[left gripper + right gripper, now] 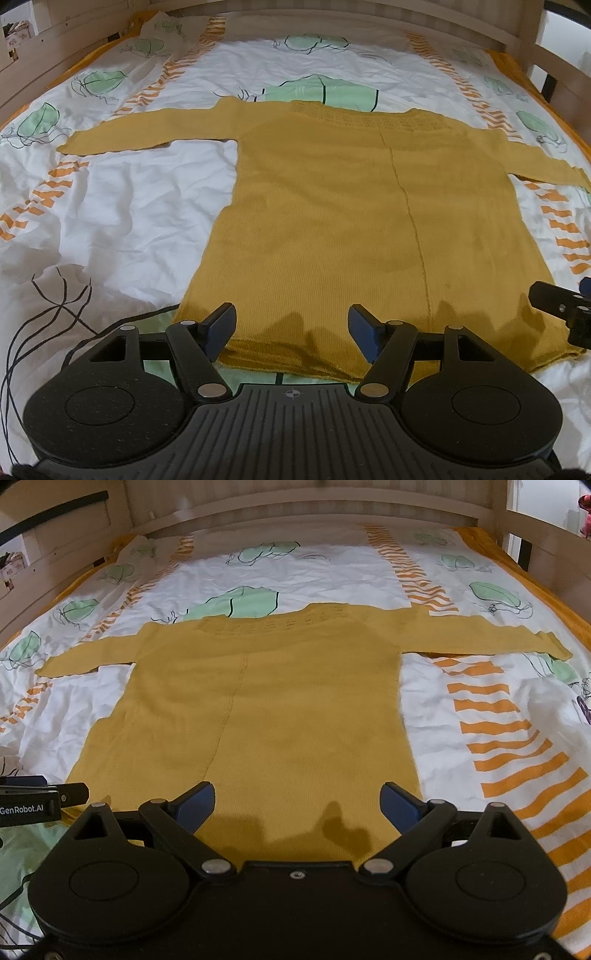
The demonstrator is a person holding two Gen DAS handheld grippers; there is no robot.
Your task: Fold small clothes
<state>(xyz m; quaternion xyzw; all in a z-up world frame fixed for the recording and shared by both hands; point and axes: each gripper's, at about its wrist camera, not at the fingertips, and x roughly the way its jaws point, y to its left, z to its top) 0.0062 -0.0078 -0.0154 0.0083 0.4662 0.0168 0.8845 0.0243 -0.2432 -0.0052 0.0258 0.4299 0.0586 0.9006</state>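
Left wrist view: yellow sweater (351, 221) lies flat on the patterned bedsheet (110, 206), sleeves spread out to both sides, hem nearest the cams. Left gripper (292, 334) hangs over the hem w/ jaws wide apart, nothing btwn them. Right gripper (297, 812) likewise spread over the hem, empty.

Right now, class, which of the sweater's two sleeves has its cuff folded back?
The sleeve on the right gripper's side: its cuff is turned back, while the other sleeve lies flat.
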